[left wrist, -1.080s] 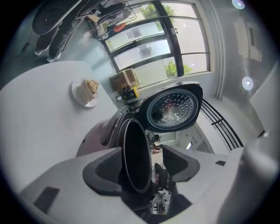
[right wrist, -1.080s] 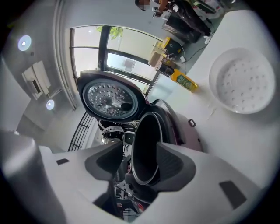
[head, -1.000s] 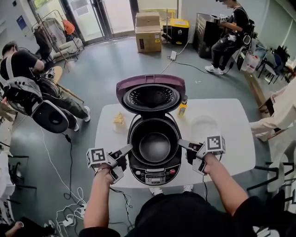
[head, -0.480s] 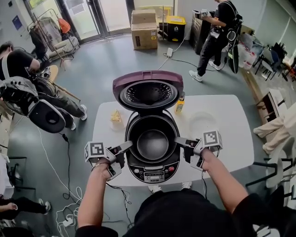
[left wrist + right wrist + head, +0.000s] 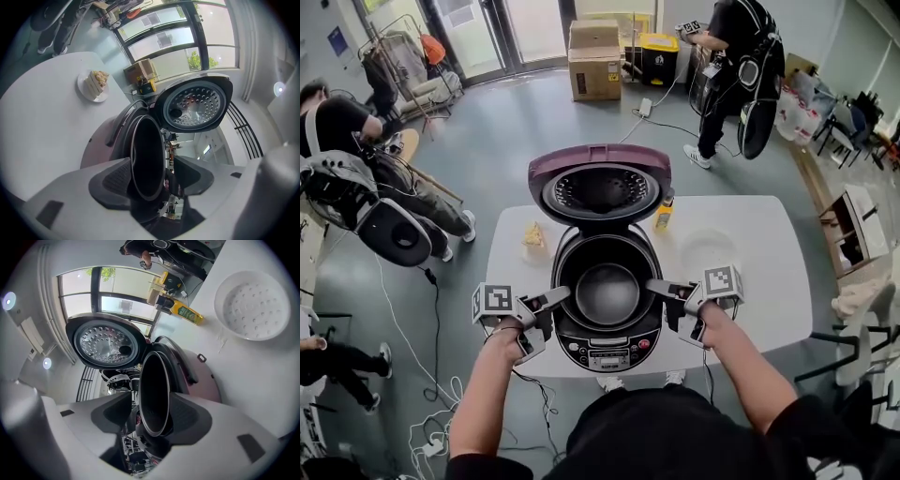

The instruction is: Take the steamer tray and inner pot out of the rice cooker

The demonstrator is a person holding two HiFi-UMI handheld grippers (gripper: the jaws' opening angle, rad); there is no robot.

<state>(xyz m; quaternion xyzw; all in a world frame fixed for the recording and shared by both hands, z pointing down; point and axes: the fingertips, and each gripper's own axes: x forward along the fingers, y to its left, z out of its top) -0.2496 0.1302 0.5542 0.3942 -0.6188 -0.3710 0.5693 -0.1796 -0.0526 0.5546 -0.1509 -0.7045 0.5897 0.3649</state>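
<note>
Grey pads on the left gripper (image 5: 152,173) stand apart and straddle the left rim of the inner pot (image 5: 147,159): one jaw outside the wall, one inside, with a gap showing on the inner side, so no clamp. The right gripper (image 5: 152,413) is the same on the right rim: jaws apart, rim between them, daylight past the inner jaw. In the head view both grippers sit level with each other on opposite sides of the pot.

The inner pot is dark, looks empty, and is seated in the rice cooker (image 5: 609,352), not lifted. The cooker is at the near edge of the white table (image 5: 769,281), control panel toward the person, with its purple lid (image 5: 602,187) swung fully open at the back.

The steamer tray (image 5: 710,251) is already out. It's white and perforated and lies flat on the table right of the cooker, apart from it.

Further back are a yellow bottle (image 5: 663,217) by the lid hinge on the right and a small dish of food (image 5: 534,239) on the left.

Beyond the table is grey floor, with a cardboard box (image 5: 593,61) near the glass doors, a seated person (image 5: 356,187) at left and a standing person (image 5: 736,66) at far right.
</note>
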